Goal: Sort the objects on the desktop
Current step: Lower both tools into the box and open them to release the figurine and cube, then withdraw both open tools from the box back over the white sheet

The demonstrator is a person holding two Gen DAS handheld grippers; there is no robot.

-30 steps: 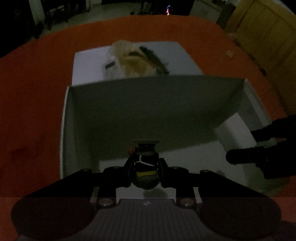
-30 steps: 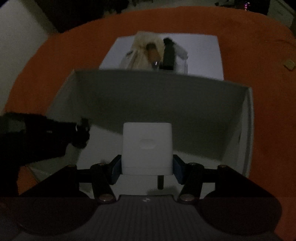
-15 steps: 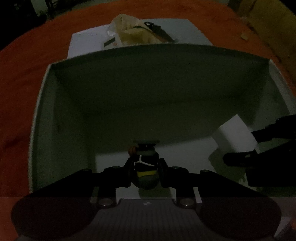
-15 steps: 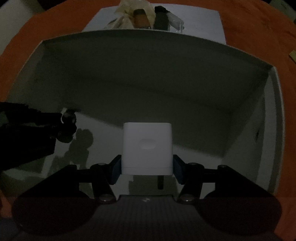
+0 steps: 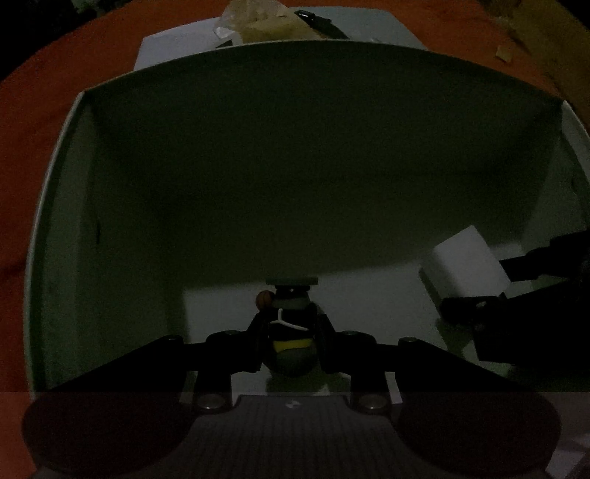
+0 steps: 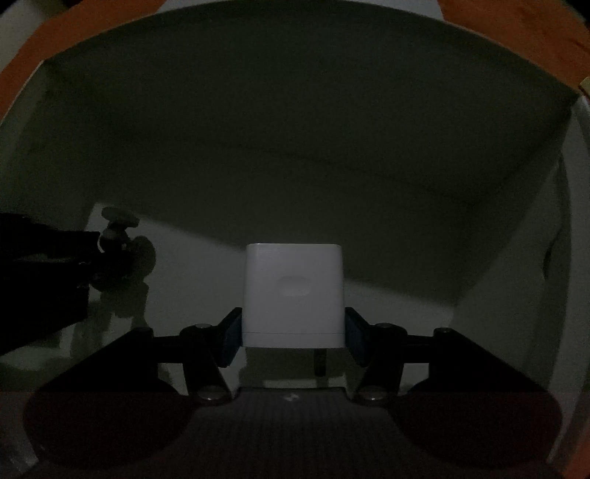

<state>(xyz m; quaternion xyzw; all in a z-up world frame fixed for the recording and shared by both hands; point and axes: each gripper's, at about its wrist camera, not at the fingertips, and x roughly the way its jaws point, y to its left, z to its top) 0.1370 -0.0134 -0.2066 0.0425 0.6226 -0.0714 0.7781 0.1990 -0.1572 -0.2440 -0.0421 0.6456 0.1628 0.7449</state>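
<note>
Both grippers reach down inside a large white open box (image 5: 62,191). My left gripper (image 5: 291,328) is shut on a small dark figurine (image 5: 291,342) with a yellow band, a white mark and a flat base at its far end. My right gripper (image 6: 293,331) is shut on a white cube-shaped box (image 6: 293,291), blue pads pressed to its sides. In the left wrist view the cube (image 5: 464,265) and the right gripper's fingers (image 5: 475,306) show at the right. In the right wrist view the figurine (image 6: 118,235) shows at the left edge, held by the dark left gripper.
The box (image 6: 564,221) stands on an orange tablecloth (image 5: 33,110). Behind its far wall lies a white sheet (image 5: 173,44) with a crumpled clear bag (image 5: 265,22) and a black item (image 5: 320,22). The box's walls close in on all sides.
Both grippers have sunk deeper into the box, so its walls now fill the views and the items behind it have slid toward the top edge. Both grips are unchanged.
</note>
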